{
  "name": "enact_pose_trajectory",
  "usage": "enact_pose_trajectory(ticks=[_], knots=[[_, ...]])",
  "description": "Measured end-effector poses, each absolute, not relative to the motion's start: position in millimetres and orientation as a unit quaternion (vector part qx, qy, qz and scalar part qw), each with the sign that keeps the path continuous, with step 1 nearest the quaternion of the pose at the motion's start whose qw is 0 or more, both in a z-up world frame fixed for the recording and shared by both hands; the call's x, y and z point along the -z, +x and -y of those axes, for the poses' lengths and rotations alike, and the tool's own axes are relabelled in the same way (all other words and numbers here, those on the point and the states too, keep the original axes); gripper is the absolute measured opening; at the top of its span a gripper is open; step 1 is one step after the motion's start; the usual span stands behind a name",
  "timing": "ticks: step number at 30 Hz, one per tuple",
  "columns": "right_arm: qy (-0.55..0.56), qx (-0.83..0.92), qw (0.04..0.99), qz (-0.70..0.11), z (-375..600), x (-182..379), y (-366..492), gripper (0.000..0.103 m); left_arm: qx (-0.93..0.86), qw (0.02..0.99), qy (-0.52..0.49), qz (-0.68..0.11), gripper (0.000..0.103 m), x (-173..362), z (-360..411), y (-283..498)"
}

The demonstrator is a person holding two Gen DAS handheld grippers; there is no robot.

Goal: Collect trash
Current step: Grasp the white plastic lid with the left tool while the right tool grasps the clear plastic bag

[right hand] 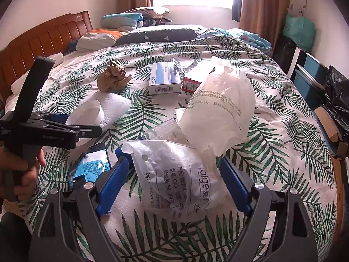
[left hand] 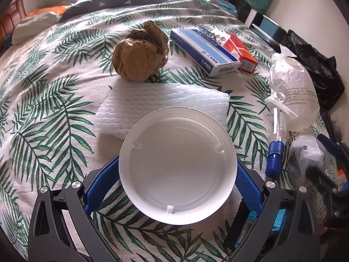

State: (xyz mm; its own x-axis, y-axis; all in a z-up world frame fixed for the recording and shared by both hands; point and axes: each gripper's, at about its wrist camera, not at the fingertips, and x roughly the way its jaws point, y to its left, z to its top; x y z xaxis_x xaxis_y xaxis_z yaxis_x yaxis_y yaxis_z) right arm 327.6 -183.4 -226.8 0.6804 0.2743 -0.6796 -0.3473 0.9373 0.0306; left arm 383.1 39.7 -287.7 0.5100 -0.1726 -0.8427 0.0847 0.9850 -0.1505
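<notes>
Trash lies on a leaf-print bedspread [left hand: 43, 100]. My left gripper [left hand: 177, 179] is shut on a white round plastic cup [left hand: 177, 166], its blue pads against both sides; the cup also shows in the right wrist view [right hand: 87, 113]. My right gripper [right hand: 172, 174] is open, its blue fingers either side of a printed clear plastic bag [right hand: 174, 179] without pressing it. A crumpled brown paper ball [left hand: 140, 52] [right hand: 113, 76], a white foam sheet [left hand: 165, 100] [right hand: 115, 107], a blue-white box [left hand: 205, 50] [right hand: 164, 78], a red box [left hand: 240, 52] and a white plastic bag [left hand: 292, 96] [right hand: 220, 107] lie beyond.
A blue-capped tube [left hand: 275, 152] lies right of the cup. A blue packet [right hand: 91, 166] lies left of the right gripper. Pillows [right hand: 152, 32] and a wooden headboard [right hand: 43, 39] are at the far end. A black bag [right hand: 338, 100] and blue bins [right hand: 312, 80] stand off the bed's right edge.
</notes>
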Motion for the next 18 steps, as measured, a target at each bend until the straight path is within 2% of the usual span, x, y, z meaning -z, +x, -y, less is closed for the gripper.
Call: enact_pose_trajectory(ticks=[8,13,18], knots=[[-0.055,-0.172,0.913,-0.366,180.1,229.1,331.1,0.082,0.071,0.87,-0.037,-0.487,0.088,287.4,-35.8,382.7],[-0.06,-0.168,0.909,-0.376,178.0,231.7,334.2,0.065,0.071,0.872,-0.036,-0.484,0.087,286.8,-35.7,378.4],[-0.063,-0.167,0.908,-0.38,179.4,232.8,334.9,0.053,0.072,0.871,-0.035,-0.484,0.087,286.2,-35.2,375.9]])
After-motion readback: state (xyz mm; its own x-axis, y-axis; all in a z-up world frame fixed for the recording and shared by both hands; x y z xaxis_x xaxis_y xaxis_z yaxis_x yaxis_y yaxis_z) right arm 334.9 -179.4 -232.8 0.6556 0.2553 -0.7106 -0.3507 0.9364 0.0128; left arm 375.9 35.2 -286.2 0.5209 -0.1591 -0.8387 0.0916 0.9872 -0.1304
